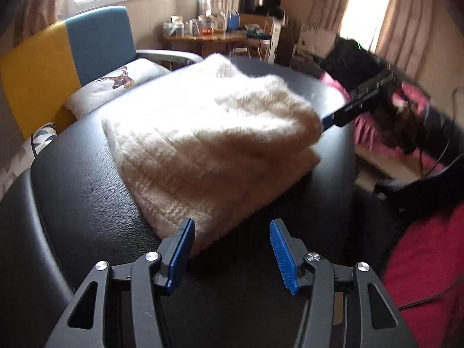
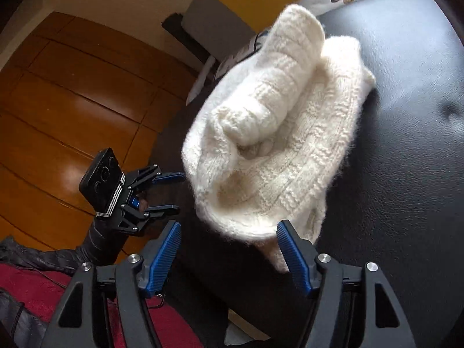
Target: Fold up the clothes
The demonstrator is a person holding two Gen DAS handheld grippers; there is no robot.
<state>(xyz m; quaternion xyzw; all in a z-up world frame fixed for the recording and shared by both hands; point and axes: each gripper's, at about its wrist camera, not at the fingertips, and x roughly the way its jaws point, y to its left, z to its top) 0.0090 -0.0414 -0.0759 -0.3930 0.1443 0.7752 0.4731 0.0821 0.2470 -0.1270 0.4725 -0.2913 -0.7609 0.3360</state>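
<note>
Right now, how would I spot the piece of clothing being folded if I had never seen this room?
Find the big black padded surface in the middle of the room, beside the blue and yellow sofa. On it lies a cream knitted sweater, thick, fuzzy and partly folded over itself. It is the only pale, woolly thing on that dark surface, and both open grippers point at it.

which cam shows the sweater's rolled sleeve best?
Right wrist: the sweater lies open to it, the rolled sleeve sharp on top. Left wrist shows only a blurred white mound, no sleeve.
</note>
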